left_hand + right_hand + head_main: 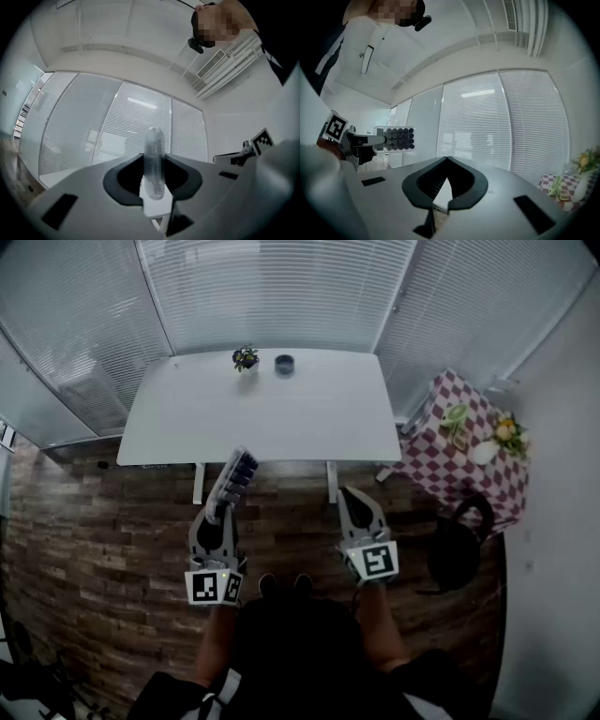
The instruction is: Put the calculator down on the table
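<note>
Now our left tool [221, 514] pinches the calculator [236, 474] by its near end; we judge it light, stiff, slick plastic. Our right tool [353, 504] sits closed, empty.

Soft, even daylight enters through the white blinds [281, 296] around the far end of the room, and no hard shadows form. In the head view the table [187, 418] is the brightest surface, slightly washed out, with a faint shadow beneath it on the darker wooden floor [94, 549]. Brightness falls off toward the lower corners, and straight edges bow outward. Both gripper views are circular wide-angle pictures with black corners and strongly curved window frames. In the left gripper view the calculator [153, 161], close to the lens, appears soft and pale against the bright slats. The right gripper view is mildly hazy, without glare.
</note>
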{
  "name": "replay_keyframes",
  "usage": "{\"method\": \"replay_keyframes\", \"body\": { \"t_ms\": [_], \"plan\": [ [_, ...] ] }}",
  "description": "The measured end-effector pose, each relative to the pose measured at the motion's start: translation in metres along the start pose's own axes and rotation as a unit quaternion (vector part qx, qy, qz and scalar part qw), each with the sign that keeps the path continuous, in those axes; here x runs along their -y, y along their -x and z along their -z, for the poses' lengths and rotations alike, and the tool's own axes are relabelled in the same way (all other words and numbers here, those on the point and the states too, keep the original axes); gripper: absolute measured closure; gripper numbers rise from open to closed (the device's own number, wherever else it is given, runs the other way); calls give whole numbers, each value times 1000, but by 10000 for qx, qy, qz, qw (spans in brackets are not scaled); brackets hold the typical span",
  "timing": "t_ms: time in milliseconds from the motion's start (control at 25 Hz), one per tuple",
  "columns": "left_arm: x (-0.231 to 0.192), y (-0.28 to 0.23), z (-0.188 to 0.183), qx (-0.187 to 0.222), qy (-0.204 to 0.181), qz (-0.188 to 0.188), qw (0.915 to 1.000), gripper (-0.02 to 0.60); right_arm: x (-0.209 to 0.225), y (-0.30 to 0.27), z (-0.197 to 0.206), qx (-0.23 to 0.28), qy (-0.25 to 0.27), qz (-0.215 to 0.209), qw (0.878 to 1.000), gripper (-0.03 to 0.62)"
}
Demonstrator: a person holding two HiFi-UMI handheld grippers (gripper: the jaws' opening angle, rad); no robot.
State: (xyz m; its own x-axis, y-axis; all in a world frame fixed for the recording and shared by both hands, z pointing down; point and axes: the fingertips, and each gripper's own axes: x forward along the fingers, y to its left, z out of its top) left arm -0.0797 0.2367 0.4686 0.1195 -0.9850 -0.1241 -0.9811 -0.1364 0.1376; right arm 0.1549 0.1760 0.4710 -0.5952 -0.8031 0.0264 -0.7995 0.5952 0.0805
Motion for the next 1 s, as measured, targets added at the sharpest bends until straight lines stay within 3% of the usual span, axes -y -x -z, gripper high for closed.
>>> {"method": "replay_keyframes", "body": {
  "t_ms": [520, 680, 1000],
  "plan": [
    [18, -3, 2, -17, -100, -14, 9999, 483, 12, 5, 3, 42, -4, -113, 9999, 588],
    [22, -1, 0, 12, -212, -95, 9997, 483, 17, 9, 4, 135, -247, -296, 9992, 588],
    [23, 7, 3, -1, -298, -380, 9988, 483, 29, 12, 11, 227, -208, -366, 9989, 588]
  ]
}}
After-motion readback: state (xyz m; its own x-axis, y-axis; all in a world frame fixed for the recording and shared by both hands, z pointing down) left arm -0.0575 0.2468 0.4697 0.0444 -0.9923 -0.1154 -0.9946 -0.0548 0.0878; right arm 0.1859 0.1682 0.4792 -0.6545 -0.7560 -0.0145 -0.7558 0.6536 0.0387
